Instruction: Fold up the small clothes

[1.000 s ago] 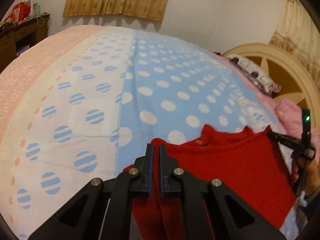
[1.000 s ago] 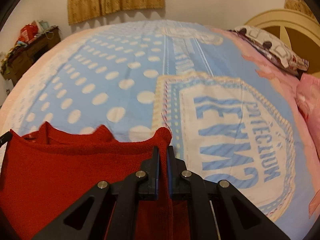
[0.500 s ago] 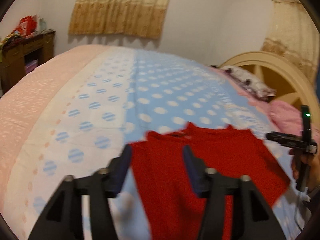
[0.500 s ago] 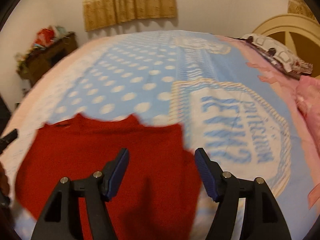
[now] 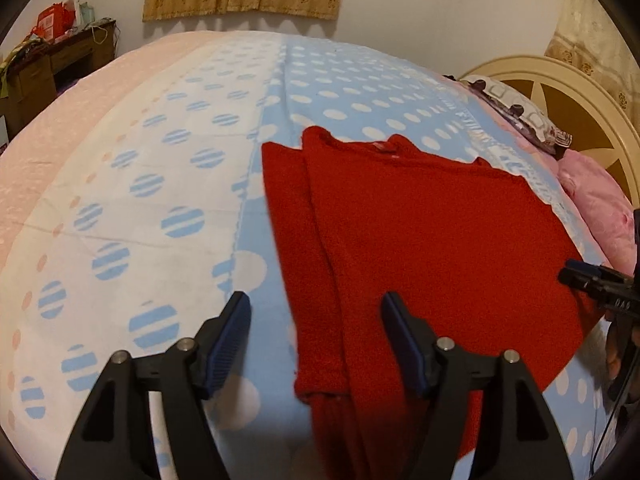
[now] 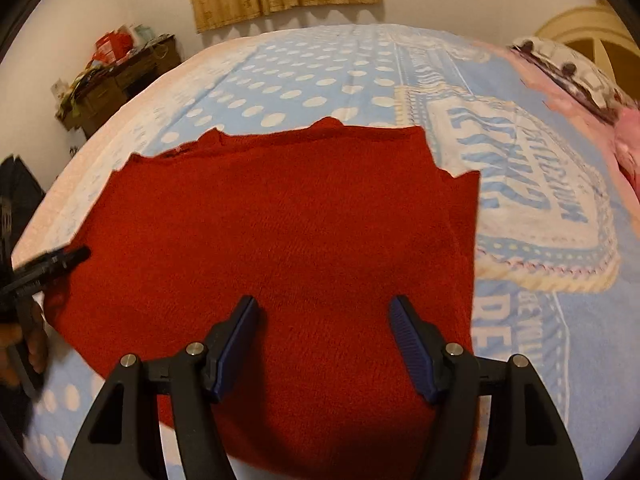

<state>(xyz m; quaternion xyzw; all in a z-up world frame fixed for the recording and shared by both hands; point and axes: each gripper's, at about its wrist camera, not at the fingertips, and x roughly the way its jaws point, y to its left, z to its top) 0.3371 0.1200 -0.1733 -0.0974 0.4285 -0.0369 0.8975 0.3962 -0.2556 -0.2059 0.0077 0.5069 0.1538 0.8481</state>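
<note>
A red knitted sweater (image 5: pixel 420 232) lies flat on the bed, neck toward the far side, with its left sleeve (image 5: pixel 296 240) lying straight down alongside the body. It also fills the middle of the right wrist view (image 6: pixel 288 240). My left gripper (image 5: pixel 316 312) is open and empty, hovering above the sleeve and the sweater's left edge. My right gripper (image 6: pixel 324 316) is open and empty above the lower middle of the sweater. The right gripper's tip shows at the right edge of the left wrist view (image 5: pixel 592 280).
The bed is covered by a blue, white and pink dotted sheet (image 5: pixel 160 184) with a lettered panel (image 6: pixel 532 184) to the right. Pink bedding (image 5: pixel 600 204), a patterned pillow (image 5: pixel 516 108) and a cream headboard (image 5: pixel 560 80) lie at the right. A cluttered wooden cabinet (image 6: pixel 116 80) stands far left.
Both grippers were shut on the sweater's shoulders a second ago. They have let go, opened wide and pulled back and up. The sweater now lies spread flat on the bed.
</note>
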